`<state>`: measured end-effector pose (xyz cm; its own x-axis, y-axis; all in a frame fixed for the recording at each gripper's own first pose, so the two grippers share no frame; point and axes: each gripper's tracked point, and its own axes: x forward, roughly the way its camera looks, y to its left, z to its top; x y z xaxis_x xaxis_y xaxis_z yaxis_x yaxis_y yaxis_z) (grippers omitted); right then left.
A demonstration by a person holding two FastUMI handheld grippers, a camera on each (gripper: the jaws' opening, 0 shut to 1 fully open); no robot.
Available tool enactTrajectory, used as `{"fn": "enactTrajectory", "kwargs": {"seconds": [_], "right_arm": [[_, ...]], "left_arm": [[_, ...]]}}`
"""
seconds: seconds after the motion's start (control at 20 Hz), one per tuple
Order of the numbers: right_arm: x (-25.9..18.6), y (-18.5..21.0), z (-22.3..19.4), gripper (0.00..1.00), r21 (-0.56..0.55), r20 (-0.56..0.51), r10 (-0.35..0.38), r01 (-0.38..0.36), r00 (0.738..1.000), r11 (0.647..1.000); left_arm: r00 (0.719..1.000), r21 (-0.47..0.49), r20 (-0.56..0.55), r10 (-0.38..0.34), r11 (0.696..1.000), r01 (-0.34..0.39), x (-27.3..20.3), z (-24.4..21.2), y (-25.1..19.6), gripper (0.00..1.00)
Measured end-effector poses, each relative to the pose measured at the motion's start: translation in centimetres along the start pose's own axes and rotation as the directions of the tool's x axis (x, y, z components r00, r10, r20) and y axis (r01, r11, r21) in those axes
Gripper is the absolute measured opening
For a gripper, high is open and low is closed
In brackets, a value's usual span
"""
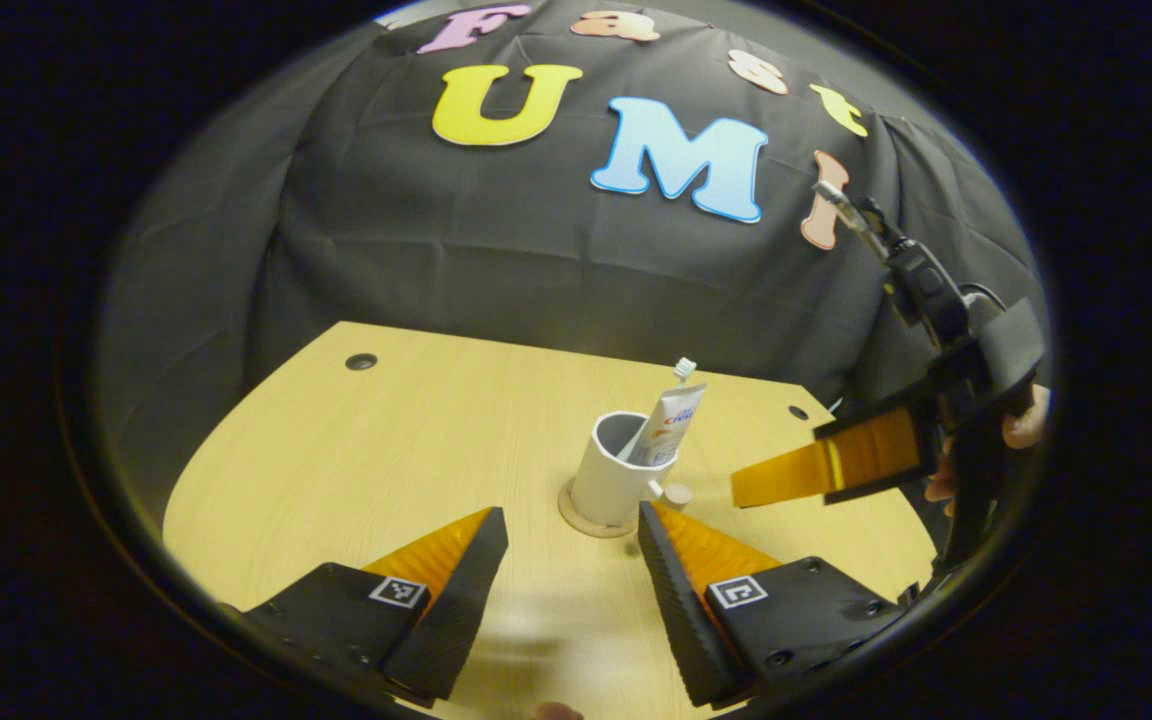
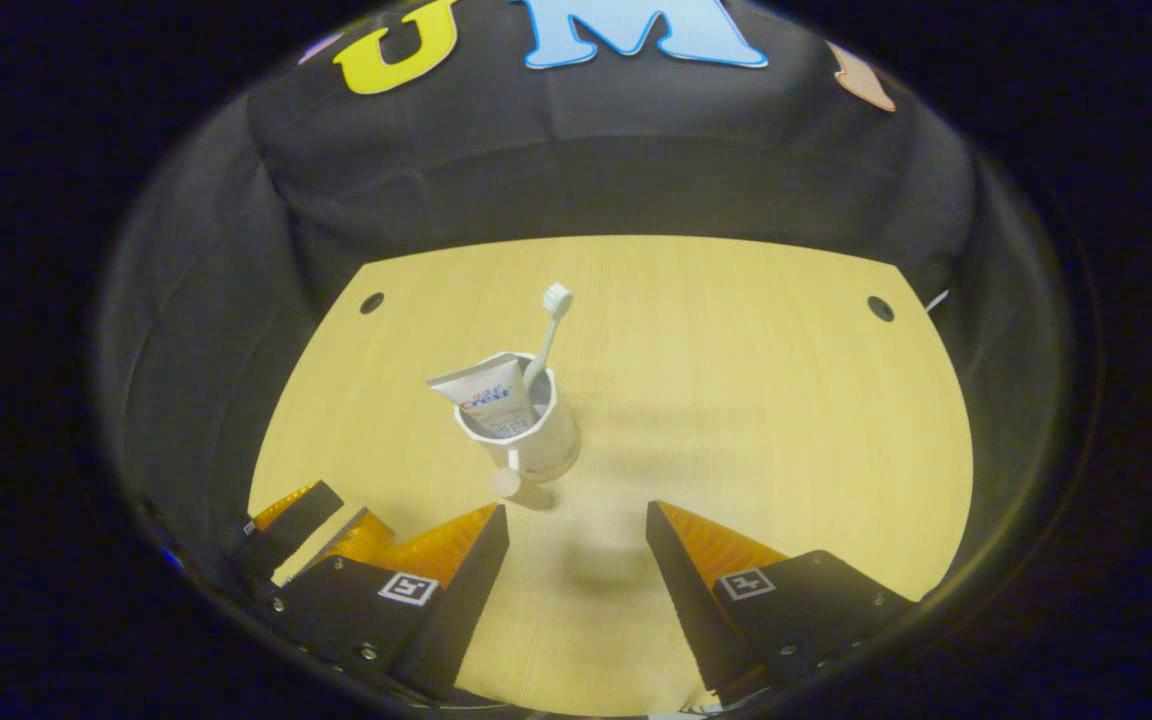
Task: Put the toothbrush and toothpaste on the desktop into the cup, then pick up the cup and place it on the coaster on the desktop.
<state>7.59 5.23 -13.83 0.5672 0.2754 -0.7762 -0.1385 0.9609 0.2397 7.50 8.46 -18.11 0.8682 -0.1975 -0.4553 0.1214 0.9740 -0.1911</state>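
- While both claws hang spread wide and empty, the cup [image 1: 619, 468] stands on the coaster [image 1: 584, 520] mid-worktop [image 1: 356, 460].
- Toothbrush [image 2: 548, 335] and toothpaste [image 2: 488, 392] stand inside it.
- Left claw [image 1: 570, 545] and right claw [image 2: 576, 540] sit just short of it.

The left gripper [image 1: 573, 525] has its fingers spread wide apart and holds nothing. The right gripper [image 2: 576, 520] is also spread wide, with nothing between its fingers, and a hand [image 1: 1021, 430] grips its body.
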Motion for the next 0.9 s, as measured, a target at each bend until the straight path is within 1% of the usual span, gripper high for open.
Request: {"fn": "enactTrajectory", "kwargs": {"seconds": [0.15, 0.2, 0.25, 0.3, 0.4, 0.5, 0.55, 0.65, 0.8, 0.9], "right_arm": [[-2.4, -2.7, -0.2, 0.86, 0.011, 0.056, -0.049, 0.049, 0.997, 0.999], [-3.2, -3.5, -0.2, 0.86, 0.011, 0.078, -0.063, 0.062, 0.995, 0.998], [-3.7, -4.1, -0.1, 0.86, 0.011, 0.110, -0.072, 0.071, 0.991, 0.997], [-4.3, -4.6, 0.1, 0.86, 0.012, 0.143, -0.080, 0.079, 0.987, 0.997], [-5.5, -5.4, 0.4, 0.86, 0.012, 0.208, -0.096, 0.096, 0.973, 0.995], [-6.9, -6.5, 1.0, 0.86, 0.009, 0.283, -0.114, 0.116, 0.952, 0.993], [-7.5, -7.0, 1.3, 0.86, 0.006, 0.319, -0.123, 0.128, 0.940, 0.992], [-8.7, -7.6, 1.9, 0.86, -0.002, 0.400, -0.136, 0.150, 0.906, 0.989], [-11.2, -8.9, 2.9, 0.86, -0.017, 0.528, -0.162, 0.202, 0.833, 0.979], [-13.2, -9.4, 3.6, 0.86, -0.018, 0.607, -0.166, 0.222, 0.777, 0.975]], "left_arm": [[1.000, 0.017, 0.019, -0.018, 1.000, 0.017, 0.0, 1.0, -2.0, 0.87], [0.999, 0.022, 0.023, -0.036, 0.999, 0.035, 0.1, 1.4, -2.9, 0.88], [0.999, 0.033, 0.032, -0.041, 0.999, 0.040, 0.2, 1.8, -3.8, 0.92], [0.998, 0.046, 0.047, -0.048, 0.998, 0.046, 0.2, 2.4, -4.6, 0.97], [0.995, 0.067, 0.073, -0.065, 0.996, 0.060, 0.0, 3.5, -6.4, 0.97], [0.992, 0.072, 0.097, -0.079, 0.995, 0.072, -0.2, 4.3, -7.9, 0.97], [0.990, 0.076, 0.110, -0.083, 0.994, 0.075, -0.4, 4.9, -8.6, 0.97], [0.986, 0.085, 0.144, -0.090, 0.993, 0.078, -0.9, 5.9, -9.8, 0.97], [0.970, 0.112, 0.222, -0.098, 0.991, 0.075, -2.3, 7.8, -11.2, 0.97], [0.947, 0.120, 0.301, -0.109, 0.990, 0.075, -3.8, 9.7, -12.3, 0.97]]}}
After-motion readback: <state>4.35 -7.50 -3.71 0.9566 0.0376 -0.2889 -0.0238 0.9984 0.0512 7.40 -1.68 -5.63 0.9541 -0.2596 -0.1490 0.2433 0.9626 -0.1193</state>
